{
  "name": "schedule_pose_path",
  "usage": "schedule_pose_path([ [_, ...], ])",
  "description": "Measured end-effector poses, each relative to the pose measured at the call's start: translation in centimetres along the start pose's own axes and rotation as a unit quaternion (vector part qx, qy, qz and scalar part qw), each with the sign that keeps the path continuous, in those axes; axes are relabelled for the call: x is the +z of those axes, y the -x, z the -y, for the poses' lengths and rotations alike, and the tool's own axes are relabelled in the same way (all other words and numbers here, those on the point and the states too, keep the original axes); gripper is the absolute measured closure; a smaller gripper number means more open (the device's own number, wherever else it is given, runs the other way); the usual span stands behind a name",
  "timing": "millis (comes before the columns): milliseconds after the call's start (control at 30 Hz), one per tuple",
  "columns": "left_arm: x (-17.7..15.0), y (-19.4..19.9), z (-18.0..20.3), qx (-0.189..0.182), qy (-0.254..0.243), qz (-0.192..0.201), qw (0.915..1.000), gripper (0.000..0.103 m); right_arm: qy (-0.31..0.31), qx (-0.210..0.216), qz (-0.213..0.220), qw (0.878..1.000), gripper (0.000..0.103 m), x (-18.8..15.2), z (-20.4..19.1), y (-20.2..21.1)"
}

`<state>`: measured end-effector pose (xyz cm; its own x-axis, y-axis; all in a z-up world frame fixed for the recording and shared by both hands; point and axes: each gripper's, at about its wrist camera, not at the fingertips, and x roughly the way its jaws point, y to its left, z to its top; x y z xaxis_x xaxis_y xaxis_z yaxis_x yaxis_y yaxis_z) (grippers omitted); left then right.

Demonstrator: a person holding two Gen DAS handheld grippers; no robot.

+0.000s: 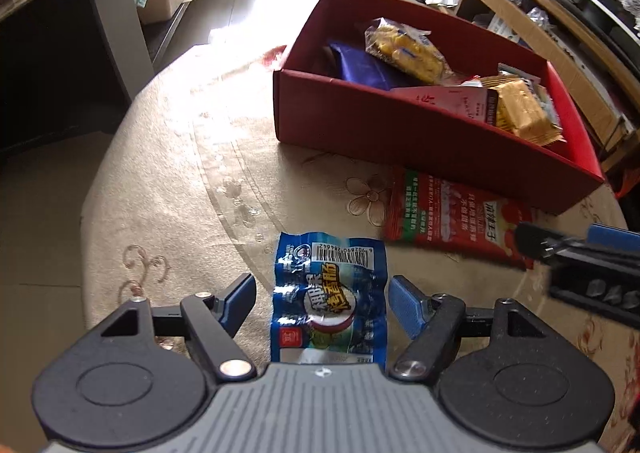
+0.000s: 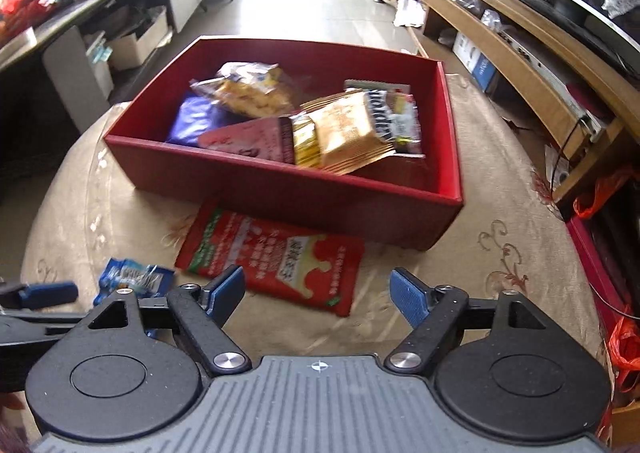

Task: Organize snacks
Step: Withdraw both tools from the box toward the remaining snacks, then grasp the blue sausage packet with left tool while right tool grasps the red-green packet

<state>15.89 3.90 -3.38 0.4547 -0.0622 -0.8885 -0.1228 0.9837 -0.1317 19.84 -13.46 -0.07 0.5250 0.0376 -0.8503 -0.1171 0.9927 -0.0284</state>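
A red box (image 1: pixel 360 125) (image 2: pixel 280 189) on the round table holds several snack packs, among them a yellow one (image 1: pixel 404 49), a purple one (image 2: pixel 196 117) and a gold one (image 2: pixel 344 129). A blue snack packet (image 1: pixel 330 301) (image 2: pixel 132 275) lies flat on the table between the open fingers of my left gripper (image 1: pixel 322 299). A red snack packet (image 1: pixel 452 217) (image 2: pixel 276 257) lies just in front of the box. My right gripper (image 2: pixel 318 293) is open and empty, hovering just short of the red packet; it also shows at the right of the left wrist view (image 1: pixel 560 245).
The round table (image 1: pixel 180 189) has a beige flowered cloth under a clear cover. A wooden TV bench (image 2: pixel 520 53) runs along the right. A dark counter with shelves and boxes (image 2: pixel 80 13) stands at the left. Orange bags (image 2: pixel 616 193) lie by the table's right edge.
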Motion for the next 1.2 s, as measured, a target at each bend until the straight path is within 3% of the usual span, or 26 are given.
schedule_pose_path([
  [133,0.0,-1.4,0.0,0.004,0.008,-0.017,0.9998,0.035,-0.038,0.015,-0.014,0.999,0.017,0.9,2.1,-0.7],
  [267,-0.4,-1.5,0.4,0.014,-0.009,-0.009,0.9998,0.038,-0.074,0.053,-0.020,0.996,0.017,1.6,3.7,-1.8],
  [600,-1.1,-0.6,-0.5,-0.013,-0.020,-0.022,0.9995,0.048,-0.019,0.115,-0.014,0.993,0.017,2.6,1.5,-4.9],
  [800,-0.9,-0.6,-0.7,-0.019,-0.017,-0.029,0.9993,0.048,0.028,0.144,-0.046,0.988,0.015,1.5,-0.7,-5.2],
  [933,-1.0,-0.4,-0.7,-0.017,-0.025,-0.033,0.9990,0.046,0.007,0.215,-0.112,0.970,0.019,-0.1,-0.6,-3.3],
  [1000,-1.3,-0.3,-0.9,-0.017,-0.026,-0.032,0.9990,0.046,-0.001,0.199,-0.109,0.974,0.019,-0.4,0.1,-2.2],
  [1133,-1.4,-0.1,-0.9,-0.011,-0.035,-0.029,0.9989,0.045,0.076,0.090,-0.050,0.992,0.018,-0.1,-1.2,-1.1],
  [1200,-1.5,0.0,-0.9,-0.006,-0.043,-0.027,0.9987,0.044,0.097,0.095,-0.053,0.989,0.019,0.4,-2.5,-2.0],
])
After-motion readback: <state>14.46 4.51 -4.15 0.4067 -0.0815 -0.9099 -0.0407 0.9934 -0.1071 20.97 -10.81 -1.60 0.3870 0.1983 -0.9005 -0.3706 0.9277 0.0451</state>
